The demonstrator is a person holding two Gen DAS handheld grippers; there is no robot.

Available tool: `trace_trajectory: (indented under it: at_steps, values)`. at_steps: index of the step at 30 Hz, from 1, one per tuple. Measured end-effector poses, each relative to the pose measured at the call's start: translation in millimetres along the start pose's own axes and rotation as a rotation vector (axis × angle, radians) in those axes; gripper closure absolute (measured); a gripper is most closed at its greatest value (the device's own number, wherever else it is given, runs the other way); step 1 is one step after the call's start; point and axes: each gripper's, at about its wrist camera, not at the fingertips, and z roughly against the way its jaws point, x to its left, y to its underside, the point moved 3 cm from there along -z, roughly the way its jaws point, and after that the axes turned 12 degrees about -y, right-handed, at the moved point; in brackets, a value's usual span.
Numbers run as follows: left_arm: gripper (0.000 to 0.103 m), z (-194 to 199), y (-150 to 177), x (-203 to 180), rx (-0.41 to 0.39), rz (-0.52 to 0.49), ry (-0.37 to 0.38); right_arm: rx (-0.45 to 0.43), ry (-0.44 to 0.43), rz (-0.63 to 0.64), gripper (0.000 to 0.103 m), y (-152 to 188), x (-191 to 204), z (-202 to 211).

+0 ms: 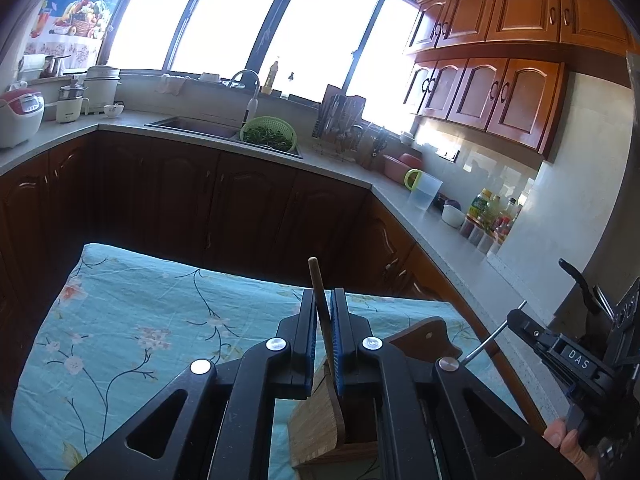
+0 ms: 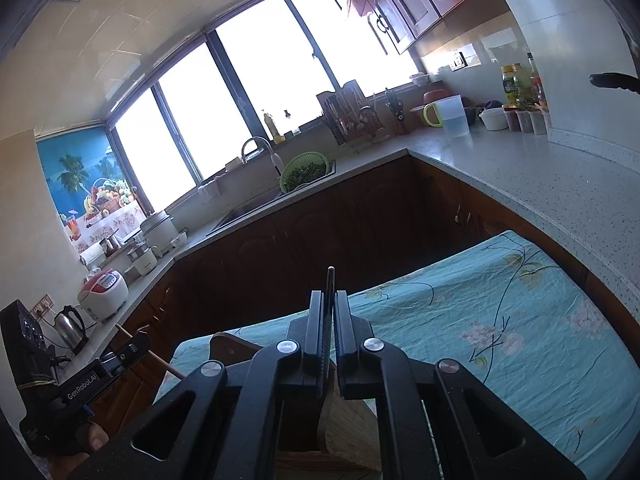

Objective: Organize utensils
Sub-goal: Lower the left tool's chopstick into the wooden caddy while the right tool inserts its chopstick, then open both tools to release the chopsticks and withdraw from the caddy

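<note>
Kitchen, teal floral tablecloth. Above the bamboo utensil box, your left gripper clamps a brown wooden stick and your right gripper a thin dark metal utensil, both poised for slotting in.

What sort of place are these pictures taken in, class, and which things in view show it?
A home kitchen, most likely. A steel sink with a curved tap sits under wide windows, reddish wooden wall cabinets hang above a pale speckled stone counter, and a white and red rice cooker stands there.
</note>
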Motion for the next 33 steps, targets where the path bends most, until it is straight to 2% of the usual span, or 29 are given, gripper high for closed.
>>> trace_trajectory:
  at_steps: [2, 3, 4, 5, 6, 7, 8, 9, 10, 11, 12, 13, 19, 24, 33]
  values:
    - [0.097, 5, 0, -1, 0.017, -0.008, 0.006, 0.01, -0.003, -0.009, 0.092, 1, 0, 0]
    - [0.091, 7, -2, -1, 0.02, -0.01, 0.009, 0.011, -0.006, -0.013, 0.091, 0, 0, 1]
    - [0.078, 11, -4, 0, 0.017, -0.012, 0.01, 0.009, -0.008, -0.014, 0.088, 0, 0, 4]
    - [0.067, 15, -5, 0, 0.012, -0.011, 0.001, 0.005, -0.014, -0.013, 0.08, 0, 0, 7]
    - [0.048, 21, -6, 2, -0.001, -0.008, -0.004, 0.001, -0.015, -0.013, 0.073, -1, 2, 11]
    - [0.043, 30, -5, 5, -0.025, -0.003, -0.004, -0.01, -0.022, -0.014, 0.052, -1, 3, 17]
    - [0.043, 38, -5, 6, -0.041, -0.002, -0.007, -0.028, -0.025, -0.014, 0.03, -1, 5, 25]
    - [0.041, 46, -3, 9, -0.045, -0.004, -0.009, -0.047, -0.025, -0.012, 0.019, -1, 6, 33]
    - [0.036, 53, 3, 12, -0.044, -0.004, -0.004, -0.069, -0.03, -0.005, 0.004, 0, 8, 42]
    - [0.032, 60, 6, 15, -0.044, -0.001, -0.002, -0.088, -0.036, 0.001, 0.0, 1, 10, 51]
    - [0.025, 67, 15, 19, -0.051, 0.0, -0.008, -0.098, -0.044, 0.005, 0.0, 3, 13, 59]
    - [0.024, 75, 23, 23, -0.06, -0.004, -0.019, -0.1, -0.052, 0.008, 0.0, 5, 15, 67]
    - [0.023, 118, 65, 45, -0.054, -0.017, -0.074, -0.091, -0.059, 0.011, 0.0, 32, 24, 111]
    - [0.023, 155, 89, 56, -0.026, -0.025, -0.1, -0.058, -0.024, 0.022, 0.0, 58, 26, 139]
    - [0.023, 194, 119, 62, 0.088, -0.039, -0.093, 0.049, 0.042, 0.062, 0.0, 114, 37, 173]
